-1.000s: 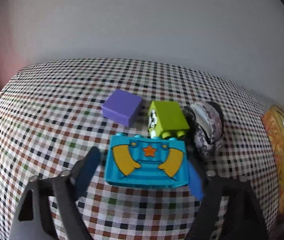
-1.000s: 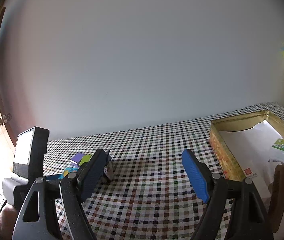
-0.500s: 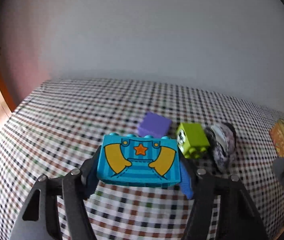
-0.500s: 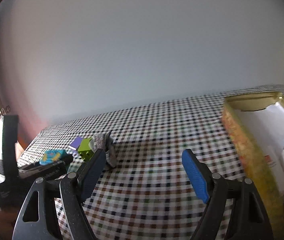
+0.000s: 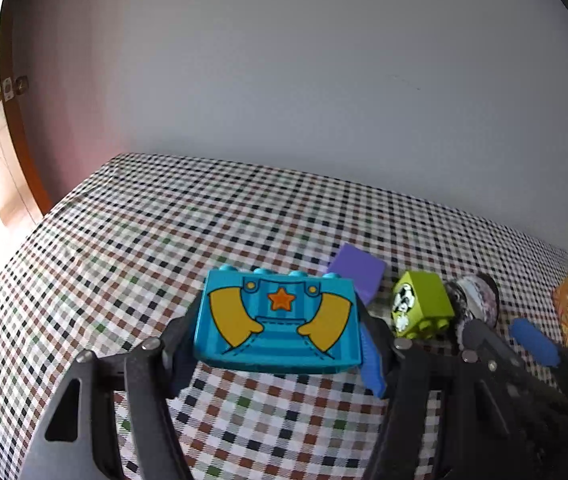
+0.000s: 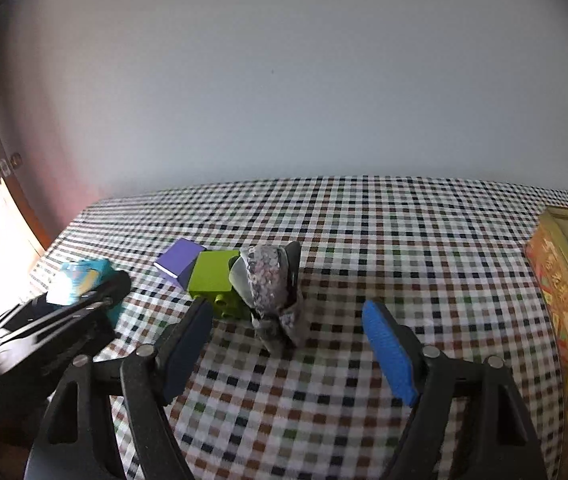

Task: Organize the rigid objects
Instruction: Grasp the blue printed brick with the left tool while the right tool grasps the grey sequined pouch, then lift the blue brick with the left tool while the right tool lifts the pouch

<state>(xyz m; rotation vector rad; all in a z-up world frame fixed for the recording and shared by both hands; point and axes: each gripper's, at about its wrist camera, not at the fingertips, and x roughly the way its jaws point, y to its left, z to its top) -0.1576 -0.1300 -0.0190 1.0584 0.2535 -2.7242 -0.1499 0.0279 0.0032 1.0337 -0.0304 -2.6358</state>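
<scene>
Two grippers are working over a checked tablecloth (image 6: 363, 240). The left gripper (image 5: 280, 344) is clamping the blue printed brick (image 5: 280, 324) by its two short ends and holding it clear of the cloth; its jaws have just been closing slightly on the brick. The right gripper (image 6: 284, 344) is standing with its jaws apart and nothing between the pads, having just been narrowing, and is pointing at the grey speckled object (image 6: 272, 288). Just beside that object the green brick (image 6: 214, 276) is lying on its side, touching it, with the purple block (image 6: 180, 260) behind. A gold tin (image 6: 559, 280) is sitting well apart at the right edge. The bricks are probably light, stiff and smooth-sided plastic, so flat opposite faces are offering the surest hold. The grey piece is looking irregular; what it is made of cannot be told, and a grip across its narrower middle seems safest.
</scene>
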